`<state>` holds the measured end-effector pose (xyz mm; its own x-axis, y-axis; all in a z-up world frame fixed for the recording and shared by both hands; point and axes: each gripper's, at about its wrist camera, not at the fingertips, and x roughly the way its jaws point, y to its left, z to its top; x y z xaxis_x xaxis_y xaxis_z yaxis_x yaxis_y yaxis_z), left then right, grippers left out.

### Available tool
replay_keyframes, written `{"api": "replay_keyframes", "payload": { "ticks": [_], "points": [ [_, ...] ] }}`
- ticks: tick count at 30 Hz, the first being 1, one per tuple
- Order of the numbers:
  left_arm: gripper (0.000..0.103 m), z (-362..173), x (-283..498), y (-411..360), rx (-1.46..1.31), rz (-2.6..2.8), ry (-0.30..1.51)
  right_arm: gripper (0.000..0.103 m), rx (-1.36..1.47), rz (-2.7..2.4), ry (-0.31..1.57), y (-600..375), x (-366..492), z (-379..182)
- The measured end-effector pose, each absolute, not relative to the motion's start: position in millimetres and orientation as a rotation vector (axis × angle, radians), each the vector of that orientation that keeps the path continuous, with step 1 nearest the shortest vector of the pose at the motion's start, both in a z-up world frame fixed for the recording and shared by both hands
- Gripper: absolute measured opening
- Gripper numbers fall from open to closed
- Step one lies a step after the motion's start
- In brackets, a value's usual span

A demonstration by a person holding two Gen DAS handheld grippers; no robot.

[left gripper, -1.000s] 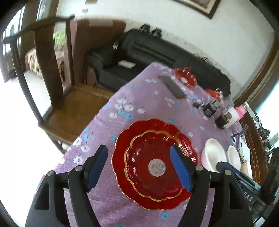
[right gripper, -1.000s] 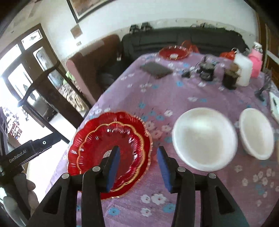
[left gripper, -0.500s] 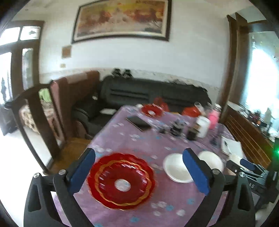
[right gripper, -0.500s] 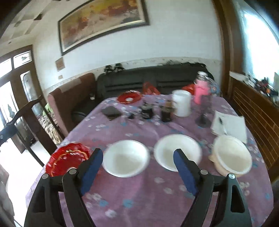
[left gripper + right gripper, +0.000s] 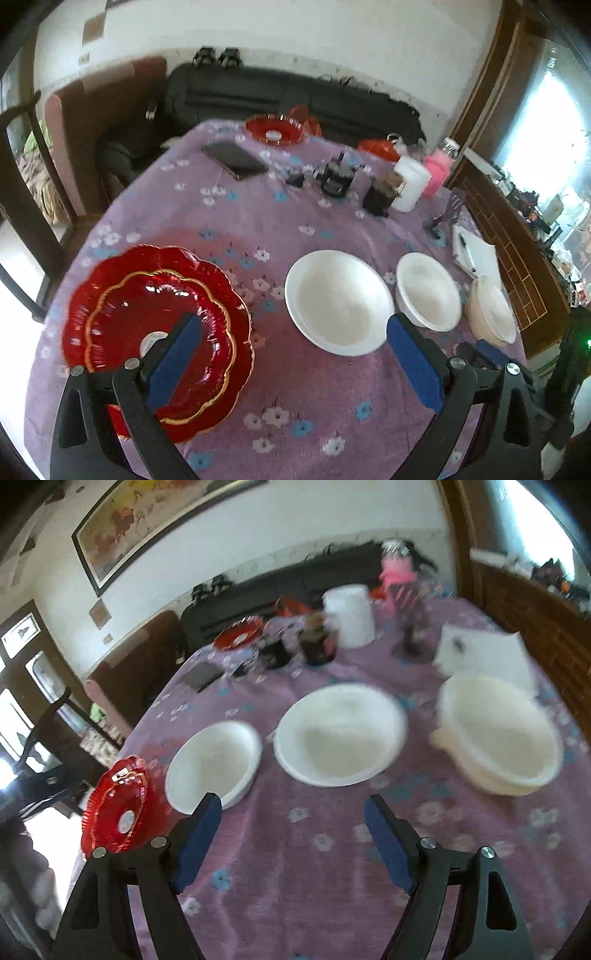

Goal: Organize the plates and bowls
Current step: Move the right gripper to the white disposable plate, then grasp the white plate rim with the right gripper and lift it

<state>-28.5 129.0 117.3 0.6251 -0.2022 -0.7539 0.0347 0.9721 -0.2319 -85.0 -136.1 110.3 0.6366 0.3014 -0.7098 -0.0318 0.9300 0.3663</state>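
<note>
Two stacked red scalloped plates (image 5: pixel 147 314) lie at the table's near left; they also show in the right wrist view (image 5: pixel 114 808). A white bowl (image 5: pixel 338 301) sits mid-table, a second white bowl (image 5: pixel 428 291) to its right, and a cream stack of bowls (image 5: pixel 491 314) further right. In the right wrist view these are the left bowl (image 5: pixel 214 764), the middle bowl (image 5: pixel 340 734) and the cream stack (image 5: pixel 498 738). My left gripper (image 5: pixel 291 354) is open and empty above the cloth between the red plates and the first bowl. My right gripper (image 5: pixel 293 830) is open and empty, in front of the bowls.
A third red plate (image 5: pixel 275 129) lies at the far end. A dark phone (image 5: pixel 234 160), small dark gadgets (image 5: pixel 338 177), a white cup (image 5: pixel 412 182), a pink bottle (image 5: pixel 437 173) and a notepad with pen (image 5: pixel 474 254) sit on the purple floral cloth (image 5: pixel 295 398). A wooden chair (image 5: pixel 22 177) stands left.
Both grippers have dropped lower and tilted down toward the table. The left view has shifted right from over the red plates toward the white bowls. Both stay open.
</note>
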Motion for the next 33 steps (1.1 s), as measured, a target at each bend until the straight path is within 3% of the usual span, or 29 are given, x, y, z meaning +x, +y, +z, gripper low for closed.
{"api": "replay_keyframes", "payload": {
  "ticks": [6,12,16,21,26,29,32,33],
  "points": [
    [0.099,94,12,122,-0.200,-0.118,0.960,0.078,0.413,0.281,0.920,-106,-52,83],
    [0.085,69,55,119,-0.232,-0.119,1.052,0.077,0.483,0.325,0.948,-91,-29,58],
    [0.084,53,77,112,-0.220,-0.109,1.081,0.076,0.468,0.318,0.940,-89,-23,53],
    [0.084,36,92,100,-0.204,-0.126,1.123,0.062,0.473,0.326,0.962,-90,-16,43],
    [0.084,24,96,89,-0.177,-0.139,1.152,0.057,0.484,0.339,0.984,-89,-10,34],
    [0.071,21,97,83,-0.160,-0.161,1.167,0.056,0.481,0.343,0.979,-89,-10,35],
    [0.070,20,96,79,-0.129,-0.156,1.164,0.056,0.482,0.346,0.980,-89,-9,34],
    [0.061,21,95,77,-0.118,-0.161,1.159,0.056,0.483,0.345,0.981,-88,-9,34]
  ]
}}
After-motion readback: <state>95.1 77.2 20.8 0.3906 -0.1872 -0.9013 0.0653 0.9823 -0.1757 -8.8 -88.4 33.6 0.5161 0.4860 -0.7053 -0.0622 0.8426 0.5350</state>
